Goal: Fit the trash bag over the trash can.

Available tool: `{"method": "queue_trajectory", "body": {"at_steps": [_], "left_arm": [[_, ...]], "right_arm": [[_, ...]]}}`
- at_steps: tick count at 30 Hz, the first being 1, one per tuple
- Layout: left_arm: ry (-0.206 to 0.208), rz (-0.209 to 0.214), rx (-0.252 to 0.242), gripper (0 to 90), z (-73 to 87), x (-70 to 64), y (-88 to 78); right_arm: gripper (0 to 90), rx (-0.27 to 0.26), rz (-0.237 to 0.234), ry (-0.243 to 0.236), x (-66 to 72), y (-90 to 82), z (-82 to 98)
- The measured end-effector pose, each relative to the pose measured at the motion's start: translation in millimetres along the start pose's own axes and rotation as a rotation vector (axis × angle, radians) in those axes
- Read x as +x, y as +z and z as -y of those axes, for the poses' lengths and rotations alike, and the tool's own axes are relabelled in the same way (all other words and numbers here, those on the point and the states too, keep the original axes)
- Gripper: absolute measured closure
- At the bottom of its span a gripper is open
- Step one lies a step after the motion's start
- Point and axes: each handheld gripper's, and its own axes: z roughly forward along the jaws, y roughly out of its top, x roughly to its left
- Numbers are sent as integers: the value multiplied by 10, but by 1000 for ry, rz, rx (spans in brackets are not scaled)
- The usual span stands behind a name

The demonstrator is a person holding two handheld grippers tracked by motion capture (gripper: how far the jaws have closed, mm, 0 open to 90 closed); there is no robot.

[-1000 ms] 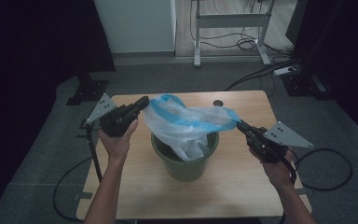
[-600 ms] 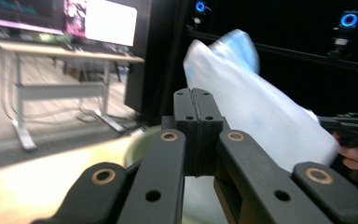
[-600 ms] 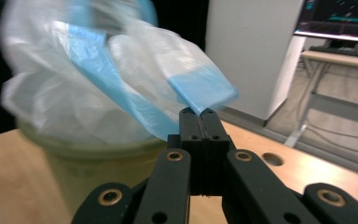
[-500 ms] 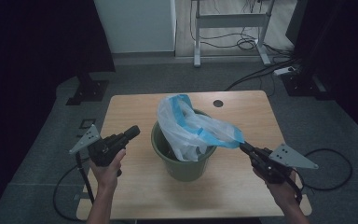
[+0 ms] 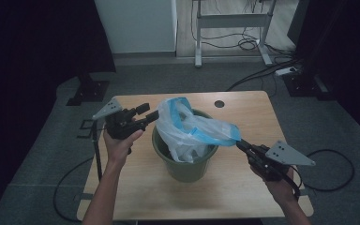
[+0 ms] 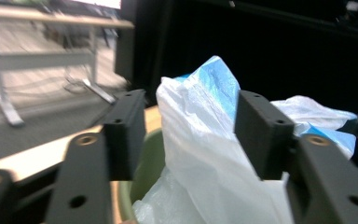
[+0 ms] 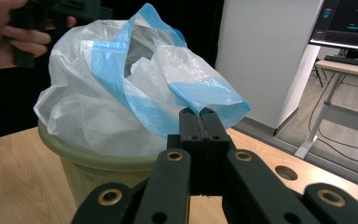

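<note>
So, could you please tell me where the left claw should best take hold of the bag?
Probably the blue-banded rim of the bag standing above the bin, from the bin's left: that upright fold already sits between the open left claw.

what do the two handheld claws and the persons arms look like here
Both are black pistol-like tools. The left claw and the right claw each carry a grey three-cornered plate on top and trail a black cable off the table. Their jaws are flat, matte black blocks on arms with brass-coloured rivets. The forearms are bare, with no sleeves in view; a dark band circles the right wrist.
</note>
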Motion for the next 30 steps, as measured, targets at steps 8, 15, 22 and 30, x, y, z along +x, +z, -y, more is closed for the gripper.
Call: {"method": "queue_trajectory", "body": {"at_steps": [8,15,22,30], "left_arm": [[-16,42,23,285,-66,149,227],[-33,75,88,289,-39,213,415],[62,84,82,743,8,110,454],[131,-32,-40,898,-51,6,307]], "right_arm": [[889,1,-8,-11,12,21,-17],[889,-1,-10,-17,25,36,-21],[889,2,-8,-20,23,29,-14],[889,22,23,-22,-23,11,15]]}}
